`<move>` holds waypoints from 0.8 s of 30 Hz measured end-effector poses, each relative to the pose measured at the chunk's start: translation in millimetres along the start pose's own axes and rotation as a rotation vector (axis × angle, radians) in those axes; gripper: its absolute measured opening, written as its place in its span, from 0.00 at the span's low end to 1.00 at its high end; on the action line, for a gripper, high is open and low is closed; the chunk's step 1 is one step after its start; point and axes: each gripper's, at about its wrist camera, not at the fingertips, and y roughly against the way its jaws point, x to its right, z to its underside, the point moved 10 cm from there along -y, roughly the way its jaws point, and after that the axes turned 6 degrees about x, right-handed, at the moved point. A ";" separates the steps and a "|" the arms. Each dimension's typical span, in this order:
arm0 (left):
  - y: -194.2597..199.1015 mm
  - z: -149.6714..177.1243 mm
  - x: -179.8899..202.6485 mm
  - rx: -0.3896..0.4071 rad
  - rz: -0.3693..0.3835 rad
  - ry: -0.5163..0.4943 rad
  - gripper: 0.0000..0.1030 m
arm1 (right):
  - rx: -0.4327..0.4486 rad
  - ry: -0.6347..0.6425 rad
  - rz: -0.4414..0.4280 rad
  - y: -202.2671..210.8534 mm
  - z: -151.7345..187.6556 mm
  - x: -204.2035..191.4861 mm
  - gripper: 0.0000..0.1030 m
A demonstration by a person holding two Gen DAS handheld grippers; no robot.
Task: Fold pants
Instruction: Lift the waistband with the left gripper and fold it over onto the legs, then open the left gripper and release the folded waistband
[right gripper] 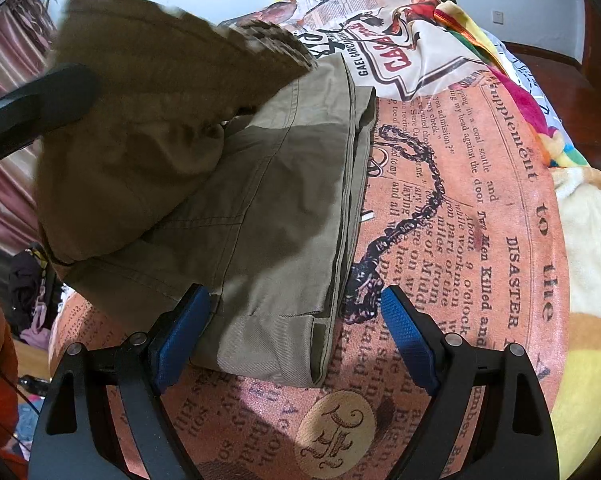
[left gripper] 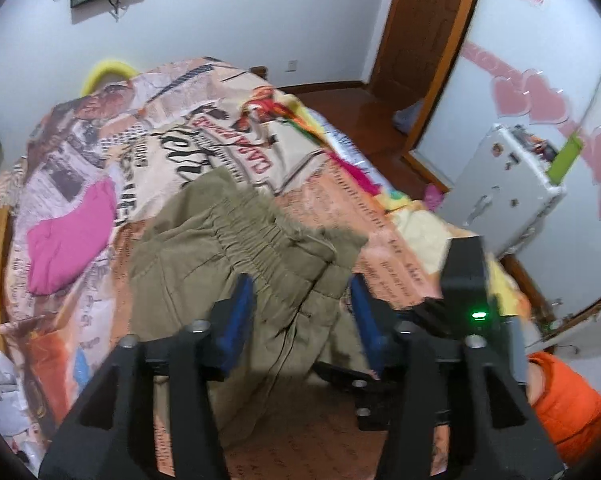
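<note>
Olive pants lie on a bed under a newspaper-print cover, the elastic waistband facing up. My left gripper hovers just over the fabric with its blue pads apart, nothing pinched between them. In the right wrist view the pants show a flat folded layer, with a blurred upper part draped over it at the left. My right gripper stands open over the near corner of the folded layer, neither pad pressing on it. The dark body of the left gripper shows at the upper left.
A pink garment lies on the bed's left side. A bright blanket bunches along the right edge. Beyond the bed stand a silver case and a wooden door. An orange sleeve is at the lower right.
</note>
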 end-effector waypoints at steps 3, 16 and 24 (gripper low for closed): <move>13.5 -11.2 3.1 0.063 -0.016 -0.022 0.68 | 0.001 -0.002 0.003 0.6 0.1 -0.1 0.83; -4.7 -27.7 -115.6 0.041 -0.291 0.028 0.86 | 0.004 -0.010 0.012 4.6 0.3 -1.2 0.83; -73.0 -10.2 -194.8 -0.151 -0.340 0.151 0.86 | 0.026 0.010 0.045 16.3 -1.8 -0.4 0.83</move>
